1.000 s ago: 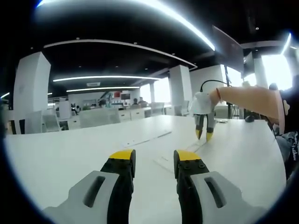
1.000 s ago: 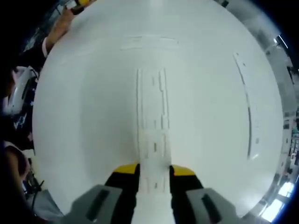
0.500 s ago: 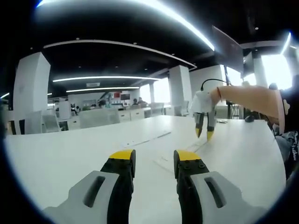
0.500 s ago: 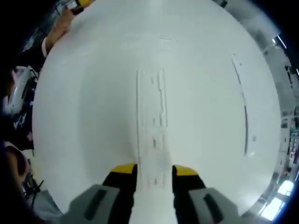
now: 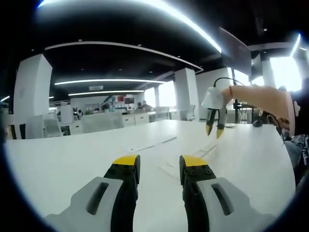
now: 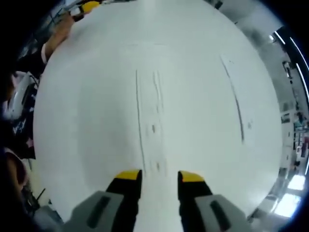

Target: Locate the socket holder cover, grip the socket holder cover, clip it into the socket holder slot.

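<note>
Since the earlier frames the right gripper [image 6: 154, 175] had been lifted clear of the white table [image 6: 87, 121]; the socket holder cover [image 6: 150, 126], earlier between its jaws, was left flat on the tabletop ahead of the tips, toward 12 o'clock in the right gripper view. The jaws were seen spread, with nothing between them. A second long white strip [image 6: 233, 101] was seen at 2 o'clock, well apart from the cover. In the left gripper view the right gripper [image 5: 214, 130] was seen raised above the table at 2 o'clock, held by a hand [image 5: 251, 99]. The left gripper [image 5: 159, 163] was held spread and empty, low over the table, with the white strips [image 5: 166, 166] just beyond its tips.
</note>
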A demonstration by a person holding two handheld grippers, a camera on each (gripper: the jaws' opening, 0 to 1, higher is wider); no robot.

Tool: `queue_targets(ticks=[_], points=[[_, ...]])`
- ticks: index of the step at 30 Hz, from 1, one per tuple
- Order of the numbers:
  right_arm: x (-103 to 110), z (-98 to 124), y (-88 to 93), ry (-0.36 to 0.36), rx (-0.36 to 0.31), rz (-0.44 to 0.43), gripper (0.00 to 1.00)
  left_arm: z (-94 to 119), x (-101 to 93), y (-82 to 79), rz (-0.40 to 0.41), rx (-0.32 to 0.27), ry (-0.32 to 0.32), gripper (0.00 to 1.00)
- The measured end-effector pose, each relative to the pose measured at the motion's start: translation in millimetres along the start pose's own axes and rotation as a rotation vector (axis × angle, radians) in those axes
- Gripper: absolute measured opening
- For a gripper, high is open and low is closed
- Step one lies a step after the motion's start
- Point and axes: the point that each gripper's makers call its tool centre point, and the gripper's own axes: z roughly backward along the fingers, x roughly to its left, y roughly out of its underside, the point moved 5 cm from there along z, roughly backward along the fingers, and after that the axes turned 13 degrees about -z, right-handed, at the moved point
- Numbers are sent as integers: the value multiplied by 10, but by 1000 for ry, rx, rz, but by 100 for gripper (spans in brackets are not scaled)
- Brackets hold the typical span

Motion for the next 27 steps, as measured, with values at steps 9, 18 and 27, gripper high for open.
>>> queue_targets(ticks=[9,18,27], points=[[-69,-12,309,72,-26,-57,28,-4,-10,4,1,4,1,33],[-10,-82,449,62,-121,-107,23,-12,-25,23,4,11,3,33],[33,-127,491,28,-248,-191,5,-36,1,49,8,20,4,33]])
